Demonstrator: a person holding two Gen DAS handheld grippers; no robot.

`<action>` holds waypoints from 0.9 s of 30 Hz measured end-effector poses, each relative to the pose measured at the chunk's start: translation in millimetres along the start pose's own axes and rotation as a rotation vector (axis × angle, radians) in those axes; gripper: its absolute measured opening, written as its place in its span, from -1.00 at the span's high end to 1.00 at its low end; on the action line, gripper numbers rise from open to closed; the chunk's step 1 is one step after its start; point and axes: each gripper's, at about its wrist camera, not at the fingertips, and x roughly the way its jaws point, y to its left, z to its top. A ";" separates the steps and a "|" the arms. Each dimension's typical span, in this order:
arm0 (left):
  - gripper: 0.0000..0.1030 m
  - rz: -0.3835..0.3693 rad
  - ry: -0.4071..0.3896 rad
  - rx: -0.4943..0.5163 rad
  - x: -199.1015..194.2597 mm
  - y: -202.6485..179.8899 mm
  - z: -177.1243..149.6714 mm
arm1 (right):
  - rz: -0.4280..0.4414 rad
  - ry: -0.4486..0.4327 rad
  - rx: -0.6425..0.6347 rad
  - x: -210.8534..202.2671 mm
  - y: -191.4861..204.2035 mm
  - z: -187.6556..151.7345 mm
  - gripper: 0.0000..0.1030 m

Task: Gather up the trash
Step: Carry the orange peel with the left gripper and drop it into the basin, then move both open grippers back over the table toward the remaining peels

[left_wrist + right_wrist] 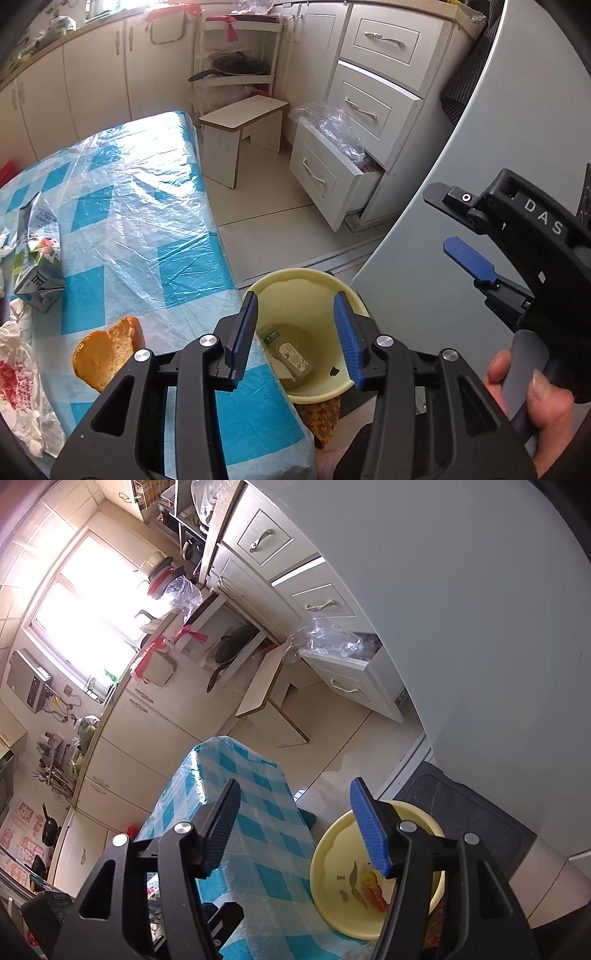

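Observation:
My left gripper (295, 334) is open and hangs over a pale yellow bin (295, 275) beside the table's edge. A green-labelled bottle (288, 354) lies at the bottom of the bin, apart from the pads. On the blue checked tablecloth (147, 229) lie a piece of bread (107, 354), a crushed carton (37, 254) and crumpled white wrapping (22, 387). My right gripper (452, 227) is held by a hand (535, 398) at the right, open and empty. In the right wrist view the right gripper (295, 823) stands open above the table edge and the bin (321, 843), which holds colourful scraps (373, 886).
A grey fridge door (443, 166) rises close on the right. A low white stool (240, 122) stands on the floor beyond the table. A bottom drawer (325, 177) stands pulled out with plastic bags in it. A dark mat (461, 812) lies by the fridge.

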 end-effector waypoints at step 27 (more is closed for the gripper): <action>-0.35 0.172 -0.180 -0.071 -110.1 70.7 -12.9 | 0.059 -0.011 -0.250 -1.2 78.5 -28.3 -0.23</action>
